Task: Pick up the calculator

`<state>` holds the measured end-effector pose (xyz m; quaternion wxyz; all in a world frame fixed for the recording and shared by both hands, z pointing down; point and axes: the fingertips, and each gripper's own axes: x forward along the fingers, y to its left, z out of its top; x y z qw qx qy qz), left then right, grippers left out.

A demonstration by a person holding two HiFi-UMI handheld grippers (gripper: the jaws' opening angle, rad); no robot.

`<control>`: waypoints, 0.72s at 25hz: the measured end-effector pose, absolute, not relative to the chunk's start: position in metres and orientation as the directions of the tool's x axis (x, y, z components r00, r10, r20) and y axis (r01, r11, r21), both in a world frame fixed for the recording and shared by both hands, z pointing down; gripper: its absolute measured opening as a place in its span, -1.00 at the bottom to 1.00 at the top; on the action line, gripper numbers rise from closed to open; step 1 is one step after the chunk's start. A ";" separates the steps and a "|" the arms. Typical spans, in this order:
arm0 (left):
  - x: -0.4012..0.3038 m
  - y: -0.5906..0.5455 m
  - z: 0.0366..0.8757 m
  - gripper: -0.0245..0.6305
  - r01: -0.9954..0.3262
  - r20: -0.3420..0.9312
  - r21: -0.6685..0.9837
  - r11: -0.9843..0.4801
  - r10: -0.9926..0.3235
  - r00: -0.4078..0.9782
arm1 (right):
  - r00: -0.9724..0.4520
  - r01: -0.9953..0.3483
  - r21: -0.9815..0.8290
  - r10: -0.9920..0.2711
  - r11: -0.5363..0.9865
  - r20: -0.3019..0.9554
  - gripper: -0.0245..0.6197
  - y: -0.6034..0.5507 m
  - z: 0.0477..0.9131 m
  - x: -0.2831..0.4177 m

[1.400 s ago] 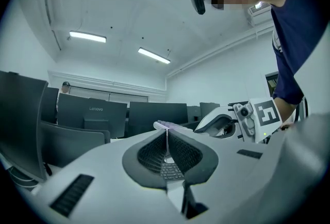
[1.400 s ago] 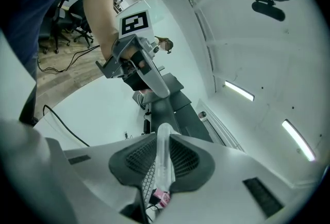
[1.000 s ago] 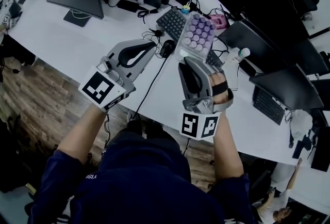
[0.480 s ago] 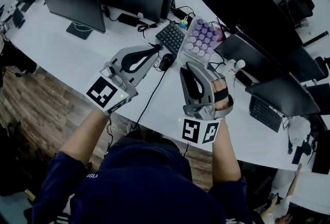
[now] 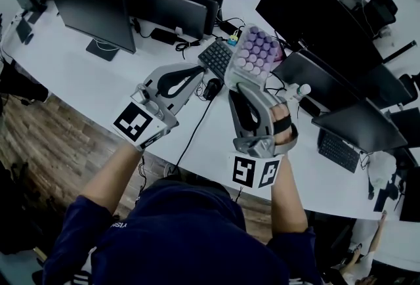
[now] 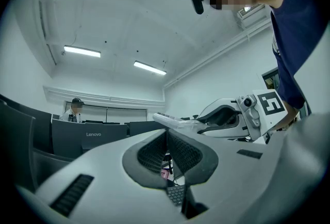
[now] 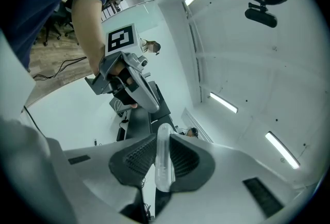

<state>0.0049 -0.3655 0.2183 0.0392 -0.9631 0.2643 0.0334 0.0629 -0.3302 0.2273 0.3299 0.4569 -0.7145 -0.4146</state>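
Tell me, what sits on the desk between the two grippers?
A dark mouse and its cable, seen in the head view in the gap between the left gripper and the right gripper.

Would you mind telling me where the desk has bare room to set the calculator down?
The widest bare patch of the desk lies between the monitor stand and the near edge. A second runs along the near edge beside the right-hand keyboard. It is crowded around the central keyboard, mouse, cables and bottle.
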 end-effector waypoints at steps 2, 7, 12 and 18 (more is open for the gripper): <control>0.005 -0.367 0.219 -0.82 -0.510 -0.084 -0.056 -0.858 -0.505 0.859 | -0.366 -0.380 0.895 -0.927 0.235 0.088 -0.68 -0.332 0.225 0.062; 0.005 -0.371 0.221 -0.82 -0.510 -0.081 -0.049 -0.859 -0.506 0.859 | -0.363 -0.380 0.895 -0.928 0.234 0.089 -0.68 -0.335 0.225 0.061; 0.005 -0.370 0.219 -0.82 -0.511 -0.083 -0.048 -0.858 -0.507 0.858 | -0.358 -0.381 0.895 -0.929 0.232 0.089 -0.68 -0.336 0.224 0.062; 0.005 -0.372 0.222 -0.82 -0.513 -0.082 -0.045 -0.857 -0.509 0.857 | -0.360 -0.382 0.894 -0.929 0.236 0.092 -0.68 -0.337 0.227 0.063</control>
